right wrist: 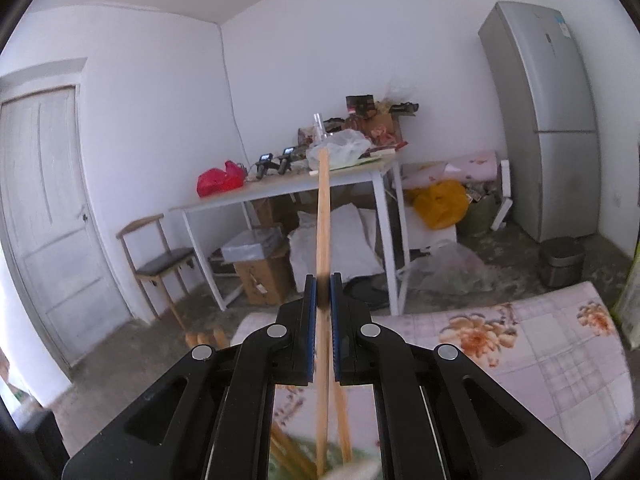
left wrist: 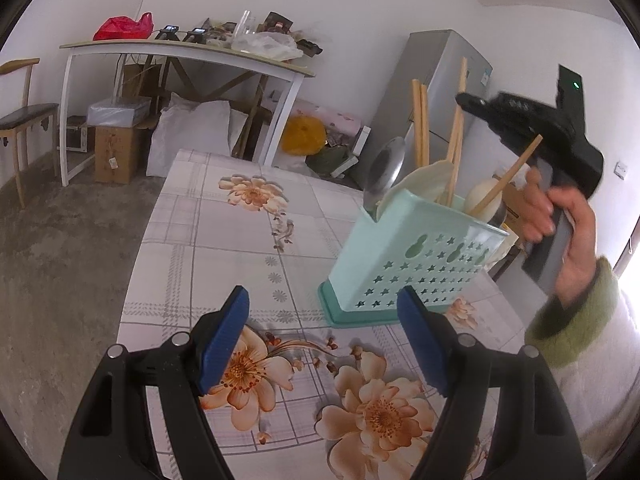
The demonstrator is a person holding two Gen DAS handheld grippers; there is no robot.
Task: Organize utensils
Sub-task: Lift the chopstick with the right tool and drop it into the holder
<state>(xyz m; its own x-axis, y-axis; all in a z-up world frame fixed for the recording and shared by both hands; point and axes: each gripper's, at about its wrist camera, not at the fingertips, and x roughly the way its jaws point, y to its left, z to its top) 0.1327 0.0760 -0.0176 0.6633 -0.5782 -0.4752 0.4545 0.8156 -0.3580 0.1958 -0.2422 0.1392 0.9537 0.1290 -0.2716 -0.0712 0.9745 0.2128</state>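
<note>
The right gripper (right wrist: 322, 292) had its fingers clamped narrow on a wooden chopstick (right wrist: 322, 220), whose long axis ran straight ahead along them, directly above the mint utensil holder (left wrist: 416, 264) on the floral desk (left wrist: 240, 240). The left gripper (left wrist: 324, 344), fingers wide and empty, sat just short of the holder, which lay ahead and right. No writing was legible.

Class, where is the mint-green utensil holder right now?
In the left wrist view, the utensil holder stands right of centre on the flowered tablecloth, in front of the fridge.
</note>
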